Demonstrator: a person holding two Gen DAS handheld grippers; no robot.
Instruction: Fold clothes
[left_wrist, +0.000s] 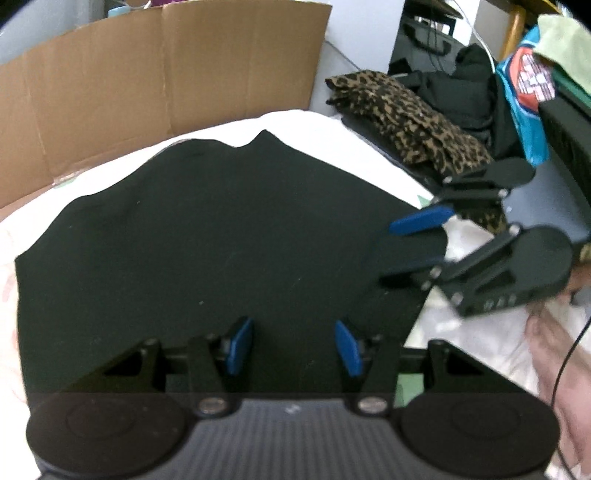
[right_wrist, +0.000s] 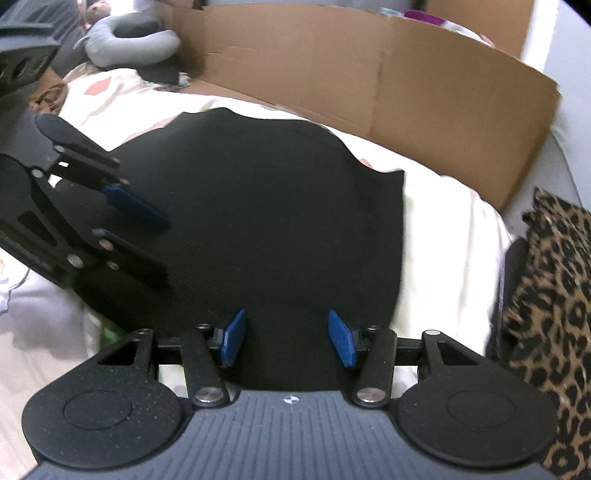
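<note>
A black garment (left_wrist: 207, 236) lies spread flat on the white bedding (left_wrist: 317, 122); it also shows in the right wrist view (right_wrist: 266, 221). My left gripper (left_wrist: 293, 345) is open and empty just above the garment's near edge; it also shows at the left of the right wrist view (right_wrist: 162, 251). My right gripper (right_wrist: 286, 338) is open and empty over the garment's near edge. In the left wrist view the right gripper (left_wrist: 391, 254) sits at the garment's right edge, fingers (left_wrist: 421, 219) apart and holding nothing.
A flattened cardboard box (left_wrist: 159, 74) stands behind the bed, also in the right wrist view (right_wrist: 369, 74). A folded leopard-print garment (left_wrist: 406, 122) and dark clothes (left_wrist: 465, 88) lie to the right. A grey neck pillow (right_wrist: 129, 37) lies far left.
</note>
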